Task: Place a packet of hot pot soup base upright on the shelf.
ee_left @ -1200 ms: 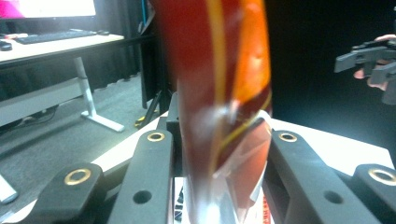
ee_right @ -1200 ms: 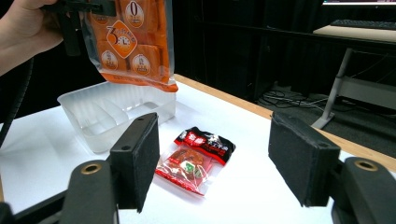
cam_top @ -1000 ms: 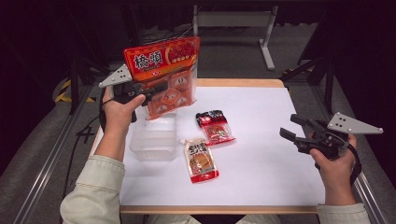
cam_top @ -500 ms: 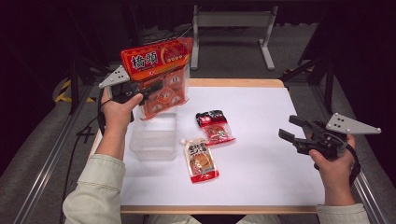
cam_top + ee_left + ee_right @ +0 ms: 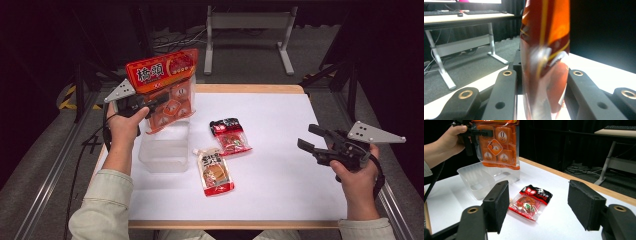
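Note:
My left gripper (image 5: 159, 103) is shut on a large orange snack bag (image 5: 167, 90) and holds it upright, its lower edge just above a clear plastic container (image 5: 165, 148) at the table's left. In the left gripper view the bag (image 5: 545, 60) stands edge-on, pinched between the two black jaws. The right gripper view shows the bag (image 5: 499, 145) hanging over the container (image 5: 482, 178). My right gripper (image 5: 311, 141) hovers open at the table's right with nothing between its pads (image 5: 499, 205). A small red-and-black packet (image 5: 230, 136) and a red-and-white pouch (image 5: 215, 171) lie flat mid-table.
The white table top (image 5: 290, 120) has bare room in its right half and along the front edge. A wooden rim (image 5: 250, 88) borders the far side. Metal rails run along both flanks, and a desk frame (image 5: 247, 30) stands on the floor beyond.
My left gripper has lowered the orange bag toward the clear container and shifted it slightly left. The right gripper has stayed where it was.

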A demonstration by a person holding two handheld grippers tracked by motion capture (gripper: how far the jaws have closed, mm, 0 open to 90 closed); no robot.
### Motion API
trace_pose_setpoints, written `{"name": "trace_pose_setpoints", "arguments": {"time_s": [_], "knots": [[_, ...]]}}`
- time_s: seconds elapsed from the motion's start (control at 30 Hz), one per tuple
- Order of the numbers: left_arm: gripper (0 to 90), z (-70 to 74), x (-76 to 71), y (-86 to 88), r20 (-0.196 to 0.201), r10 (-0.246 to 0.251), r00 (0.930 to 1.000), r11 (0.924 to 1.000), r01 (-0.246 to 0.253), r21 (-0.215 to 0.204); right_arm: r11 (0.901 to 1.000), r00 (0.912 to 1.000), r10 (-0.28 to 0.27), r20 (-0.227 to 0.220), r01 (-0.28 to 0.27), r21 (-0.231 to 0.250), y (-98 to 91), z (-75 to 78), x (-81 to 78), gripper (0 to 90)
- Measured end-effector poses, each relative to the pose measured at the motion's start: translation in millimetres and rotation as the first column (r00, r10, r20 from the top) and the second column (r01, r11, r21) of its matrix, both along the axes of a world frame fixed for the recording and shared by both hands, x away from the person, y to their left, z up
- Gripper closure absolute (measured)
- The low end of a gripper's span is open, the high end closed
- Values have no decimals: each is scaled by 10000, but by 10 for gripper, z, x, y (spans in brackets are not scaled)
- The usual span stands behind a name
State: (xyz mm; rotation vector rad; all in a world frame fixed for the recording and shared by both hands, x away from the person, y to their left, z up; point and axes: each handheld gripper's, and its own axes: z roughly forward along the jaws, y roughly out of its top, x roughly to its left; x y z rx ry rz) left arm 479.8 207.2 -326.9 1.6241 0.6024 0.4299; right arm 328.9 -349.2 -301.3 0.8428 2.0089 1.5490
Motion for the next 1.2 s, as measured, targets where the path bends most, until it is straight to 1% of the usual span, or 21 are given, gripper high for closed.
{"name": "trace_pose_setpoints", "arguments": {"time_s": [0.03, 0.07, 0.13, 0.2, 0.33, 0.43, 0.5, 0.53, 0.57, 0.6, 0.7, 0.83, 0.93, 1.0, 1.03, 1.07, 1.1, 1.13, 1.17, 1.2], "knots": [[716, 0, 0, 0, 0, 0, 10000, 10000, 0, 0, 10000, 10000, 0, 0, 0, 0, 0, 0, 0, 347], [716, -30, 2, 27, -41, 57, 10000, 9999, -58, -148, 10000, 10000, 22, -5, -22, 26, -1, -4, 6, 347], [715, -59, 4, 42, -91, 56, 9999, 9997, -58, -226, 10000, 10000, 38, -58, -38, 21, 6, -14, 13, 347], [715, -84, 3, 48, -151, 91, 9998, 9997, -94, -224, 10000, 10000, 46, -87, -46, -11, 13, -20, 20, 347], [715, -106, 1, 56, -146, 158, 9998, 9997, -160, -172, 10000, 9999, 48, -154, -49, -22, 23, -30, 25, 346], [715, -129, -7, 74, -131, 327, 9994, 9992, -330, -212, 10000, 9998, 40, -218, -41, -17, 22, -41, 30, 345], [715, -166, -12, 82, -192, 547, 9983, 9982, -552, -254, 10000, 9997, 48, -234, -49, -15, 22, -46, 34, 344], [715, -185, -8, 89, -214, 555, 9982, 9978, -562, -362, 10000, 9996, 72, -261, -72, -2, 24, -49, 36, 344], [715, -202, -13, 91, -316, 563, 9979, 9974, -576, -437, 10000, 9996, 73, -270, -73, -10, 25, -51, 38, 344], [715, -210, -8, 95, -272, 562, 9981, 9976, -572, -386, 10000, 9996, 84, -279, -84, -14, 27, -52, 39, 344], [715, -237, -15, 82, -379, 759, 9964, 9970, -754, 154, 9999, 9995, 127, -298, -127, -10, 34, -55, 39, 342], [715, -284, -8, 99, -442, 753, 9962, 9970, -759, -141, 9999, 9994, 138, -310, -140, -41, 46, -56, 40, 340], [714, -329, 4, 112, -536, 779, 9955, 9966, -792, -224, 9998, 9993, 202, -323, -202, -10, 50, -60, 44, 339], [714, -348, -2, 127, -648, 894, 9939, 9954, -914, -287, 9998, 9992, 220, -323, -220, -2, 54, -64, 46, 338], [714, -352, -1, 129, -607, 920, 9939, 9954, -934, -216, 9997, 9991, 244, -334, -244, -2, 57, -66, 47, 338], [714, -355, -1, 120, -597, 1000, 9932, 9950, -1000, 25, 9997, 9992, 234, -325, -234, -3, 59, -67, 48, 338], [714, -355, -1, 120, -597, 1000, 9932, 9950, -1000, 25, 9997, 9992, 241, -329, -242, -10, 61, -67, 47, 338], [714, -369, 4, 98, -654, 1013, 9927, 9940, -983, 479, 9997, 9992, 241, -329, -242, -10, 61, -67, 47, 338], [714, -413, 18, 61, -773, 873, 9932, 9939, -817, 737, 9996, 9992, 265, -315, -265, -2, 63, -67, 46, 337], [714, -413, 18, 61, -773, 873, 9932, 9939, -817, 737, 9996, 9992, 265, -315, -265, -2, 63, -67, 46, 337]]}}
